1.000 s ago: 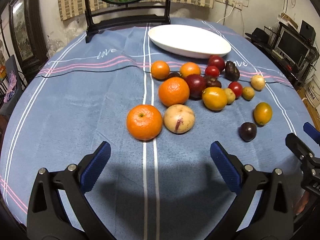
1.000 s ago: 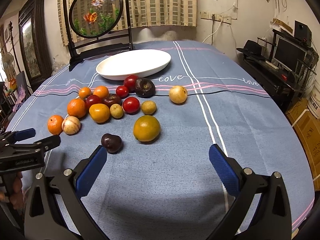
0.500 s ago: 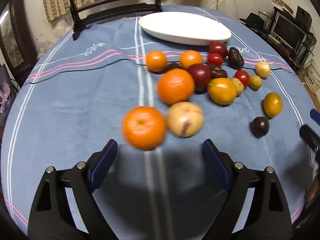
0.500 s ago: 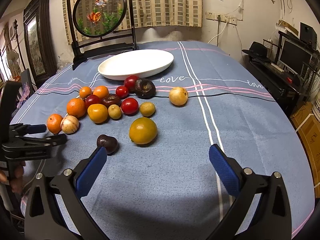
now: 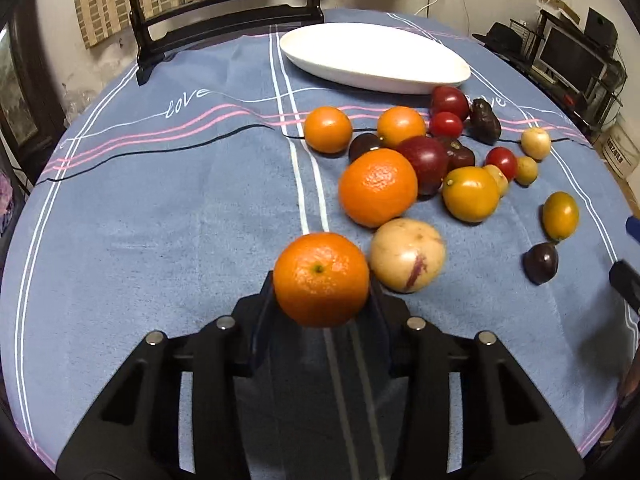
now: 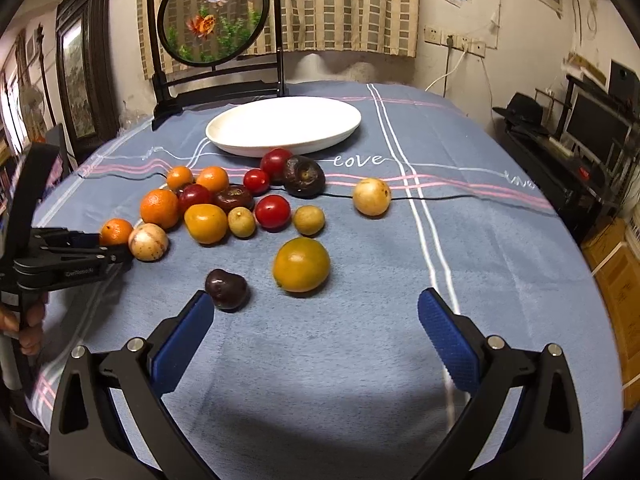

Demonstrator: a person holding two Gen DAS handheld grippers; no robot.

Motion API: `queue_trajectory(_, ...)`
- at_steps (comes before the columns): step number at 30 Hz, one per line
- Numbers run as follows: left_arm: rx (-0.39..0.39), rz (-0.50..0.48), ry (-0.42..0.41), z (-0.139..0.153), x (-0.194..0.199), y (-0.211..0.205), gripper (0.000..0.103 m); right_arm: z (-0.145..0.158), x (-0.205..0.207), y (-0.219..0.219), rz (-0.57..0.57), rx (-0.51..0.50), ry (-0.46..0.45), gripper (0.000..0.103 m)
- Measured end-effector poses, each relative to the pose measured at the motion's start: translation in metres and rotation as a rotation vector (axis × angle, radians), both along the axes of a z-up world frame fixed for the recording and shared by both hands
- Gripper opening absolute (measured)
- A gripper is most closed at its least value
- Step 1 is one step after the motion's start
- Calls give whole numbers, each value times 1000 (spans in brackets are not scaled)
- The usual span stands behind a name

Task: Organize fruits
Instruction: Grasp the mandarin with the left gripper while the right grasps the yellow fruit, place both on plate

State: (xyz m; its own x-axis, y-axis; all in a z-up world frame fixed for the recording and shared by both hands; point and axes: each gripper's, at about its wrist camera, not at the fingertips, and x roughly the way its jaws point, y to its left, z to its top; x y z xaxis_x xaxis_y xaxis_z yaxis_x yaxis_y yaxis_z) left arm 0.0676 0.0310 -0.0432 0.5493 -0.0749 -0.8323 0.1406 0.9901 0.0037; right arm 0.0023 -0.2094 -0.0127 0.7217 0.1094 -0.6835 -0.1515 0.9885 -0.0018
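Observation:
My left gripper is shut on a small orange, near the table's front left; it also shows in the right wrist view. A pale speckled fruit lies just right of it. A larger orange, red tomatoes, a yellow-orange fruit and dark fruits lie clustered on the blue tablecloth. A white oval plate sits empty at the back. My right gripper is open and empty, just short of a dark plum and a yellow-orange fruit.
A round framed goldfish screen on a black stand stands behind the plate. A pale round fruit lies apart on the right. A desk with monitor stands beyond the table's right edge.
My left gripper moved forward and closed on the small orange, which was loose on the cloth before. My right gripper edged slightly closer to the dark plum and stayed open.

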Motion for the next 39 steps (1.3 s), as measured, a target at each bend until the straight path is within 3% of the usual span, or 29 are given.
queue_trajectory(5,-39,14,-22,9,-13,6,42,-8,16,-2,28,-89,45,102)
queue_trajectory(8,-55,13,-24,11,-18,6,42,-13,34,-1,40,-82,74,98)
queue_trajectory(11,-63,18,-27,13,-19,7,42,-19,53,4,54,-48,104,74)
queue_trajectory(15,-65,13,-20,13,-19,6,42,-36,73,15,137,48,219,40)
queue_trajectory(17,-66,7,-23,14,-18,6,42,-35,72,21,138,15,212,40)
queue_trajectory(20,-56,-4,-38,21,-16,4,42,-22,68,15,140,45,187,40)
queue_trajectory(23,-65,-27,-73,45,-2,0,42,8,68,12,158,55,90,40)
queue_trajectory(27,-63,-49,-161,87,40,-17,42,48,101,22,154,38,-36,40)
queue_trajectory(30,-65,-33,-162,96,93,-34,42,56,140,36,162,20,-126,40)
queue_trajectory(35,-37,-6,-99,70,170,-53,43,17,210,54,137,7,7,40)
queue_trajectory(39,-23,-4,-35,43,200,-59,43,-3,235,62,149,-38,65,40)
